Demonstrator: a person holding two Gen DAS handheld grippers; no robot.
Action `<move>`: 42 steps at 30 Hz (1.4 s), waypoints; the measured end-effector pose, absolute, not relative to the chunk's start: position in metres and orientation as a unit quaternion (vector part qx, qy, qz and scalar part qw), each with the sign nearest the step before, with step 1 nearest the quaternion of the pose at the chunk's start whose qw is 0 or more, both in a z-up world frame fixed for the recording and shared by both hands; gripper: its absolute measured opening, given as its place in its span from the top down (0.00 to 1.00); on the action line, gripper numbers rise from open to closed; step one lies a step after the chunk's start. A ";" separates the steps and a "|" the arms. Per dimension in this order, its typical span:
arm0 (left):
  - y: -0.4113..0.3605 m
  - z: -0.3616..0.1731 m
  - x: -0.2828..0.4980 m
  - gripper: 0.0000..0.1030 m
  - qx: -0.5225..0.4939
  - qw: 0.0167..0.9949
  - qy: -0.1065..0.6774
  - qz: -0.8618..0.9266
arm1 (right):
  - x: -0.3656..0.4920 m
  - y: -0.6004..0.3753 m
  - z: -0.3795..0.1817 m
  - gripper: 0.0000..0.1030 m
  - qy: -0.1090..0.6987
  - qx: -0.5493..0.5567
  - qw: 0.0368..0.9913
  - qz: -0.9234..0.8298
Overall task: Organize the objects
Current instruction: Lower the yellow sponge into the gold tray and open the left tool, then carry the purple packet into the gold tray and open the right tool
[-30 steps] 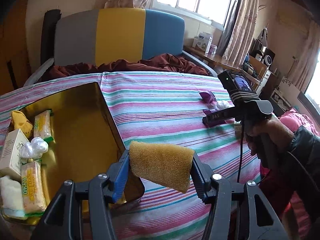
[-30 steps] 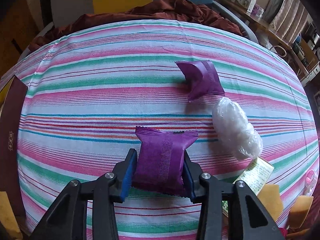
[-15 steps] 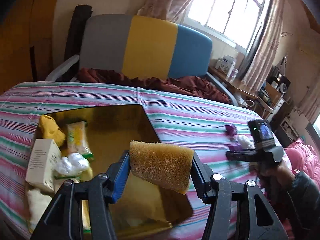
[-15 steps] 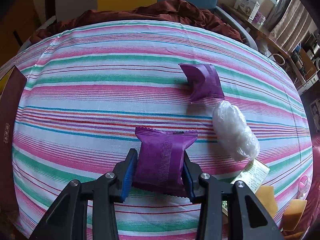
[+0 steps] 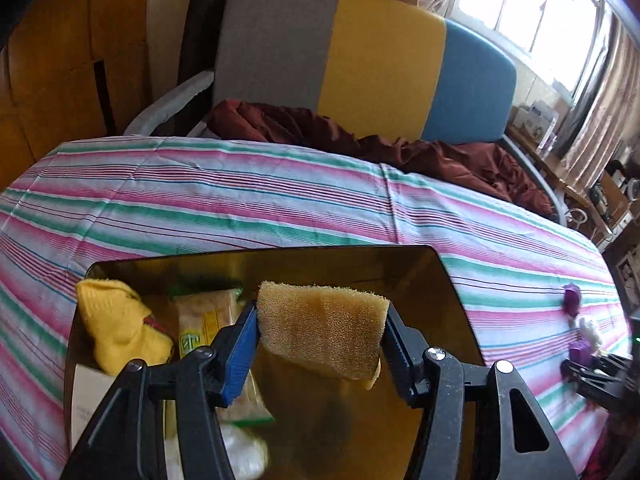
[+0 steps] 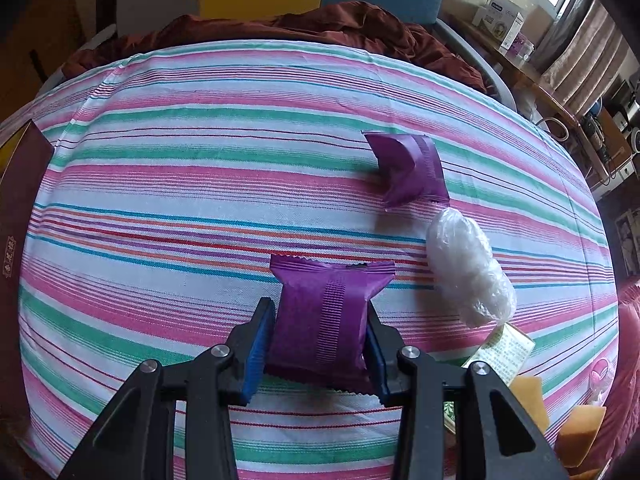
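Left hand-held gripper (image 5: 320,344): partly open, pads clamped on the two short ends of the sponge (image 5: 322,334); jaws have just been opening a little, sponge between them and not dropped.
Sponge: tan, porous, carried clear of everything below; long axis straight across the jaws, near edge sagging.
Box (image 5: 448,280): gold-lined, directly under and just beyond the sponge; bare floor below the jaws and to the right.
Box contents: yellow cloth (image 5: 116,328) in the far left corner, snack packet (image 5: 208,320) beside it, white carton (image 5: 86,396) and clear-wrapped lump (image 5: 244,454) nearer, all left of the sponge.
Deciding relation: sponge already above the empty right half, so judged a short drop downward, nothing sideways; long axis roughly parallel to the far wall of the box.
Right hand-held gripper (image 6: 320,344): narrowly open, closed on the flanks of the purple packet (image 6: 324,320); packet upright between the pads, crimped top edge pointing away.
Bed (image 6: 160,160): striped sheet carrying the leftovers; second purple packet (image 6: 412,168) further out, clear bag (image 6: 468,268) between it and the near right, printed sachet (image 6: 504,350) and other sponges (image 6: 580,430) at the near right edge.
Nearer hand: left, over the box; box lies well to the left of the right one, only a dark wall at the frame edge.
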State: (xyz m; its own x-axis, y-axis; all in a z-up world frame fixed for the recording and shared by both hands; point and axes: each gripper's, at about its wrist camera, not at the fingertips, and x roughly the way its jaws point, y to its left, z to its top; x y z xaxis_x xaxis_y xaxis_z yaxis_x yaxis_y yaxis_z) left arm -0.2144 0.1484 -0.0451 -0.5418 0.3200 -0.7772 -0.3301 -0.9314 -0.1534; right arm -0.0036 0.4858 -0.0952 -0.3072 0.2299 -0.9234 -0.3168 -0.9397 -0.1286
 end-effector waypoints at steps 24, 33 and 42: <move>0.093 -0.012 -0.125 0.24 -0.392 0.150 0.015 0.908 | -0.008 0.486 -0.098 0.60 0.026 -0.560 0.183 0.807; 0.069 -0.006 -0.066 0.24 -0.368 0.139 0.033 0.919 | -0.006 0.459 -0.091 0.62 0.003 -0.554 0.162 0.817; 0.053 -0.010 -0.047 0.24 -0.360 0.127 0.046 0.923 | -0.012 0.423 -0.076 0.62 0.031 -0.541 0.107 0.833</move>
State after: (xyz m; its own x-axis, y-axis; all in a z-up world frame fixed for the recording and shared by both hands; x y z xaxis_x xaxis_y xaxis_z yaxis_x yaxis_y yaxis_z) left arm -0.0466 0.0533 -0.0096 -0.7086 0.2020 -0.6761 -0.2679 -0.9634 -0.0071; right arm -0.0118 0.4233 -0.0757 -0.3910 0.1452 -0.9089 -0.2127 -0.9750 -0.0642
